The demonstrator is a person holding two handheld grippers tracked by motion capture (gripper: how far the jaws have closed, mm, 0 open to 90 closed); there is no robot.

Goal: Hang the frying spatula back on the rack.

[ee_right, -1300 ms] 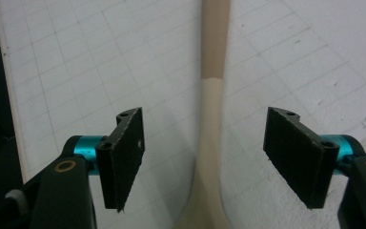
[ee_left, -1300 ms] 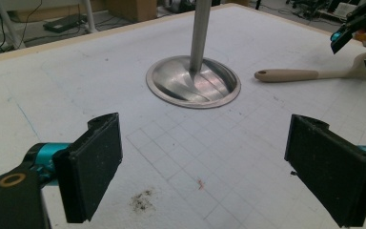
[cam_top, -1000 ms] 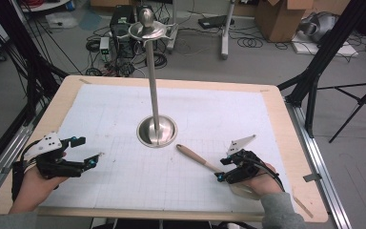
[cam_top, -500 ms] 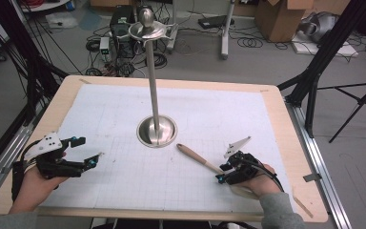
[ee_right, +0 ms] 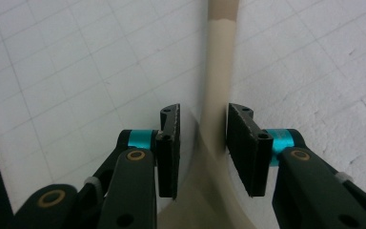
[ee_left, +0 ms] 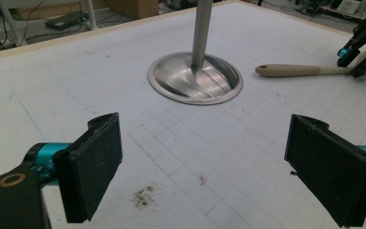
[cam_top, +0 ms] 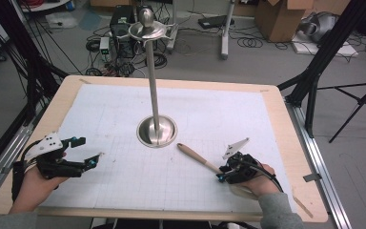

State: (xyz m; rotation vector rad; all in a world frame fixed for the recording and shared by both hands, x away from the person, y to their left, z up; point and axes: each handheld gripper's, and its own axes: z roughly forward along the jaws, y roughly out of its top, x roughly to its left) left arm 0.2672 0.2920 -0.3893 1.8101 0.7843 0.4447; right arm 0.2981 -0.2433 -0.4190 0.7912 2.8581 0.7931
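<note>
The beige spatula (cam_top: pixel 198 157) lies on the white mat (cam_top: pixel 209 119), at about four o'clock from the metal stand (cam_top: pixel 157 131), its handle running back between the right gripper (cam_top: pixel 225 175) pads. Those jaws have just been closing; a sliver of gap remains on each side, so no grip yet. The left gripper (cam_top: pixel 95 157), at eight o'clock, gapes wide, empty. A lift looks close
</note>
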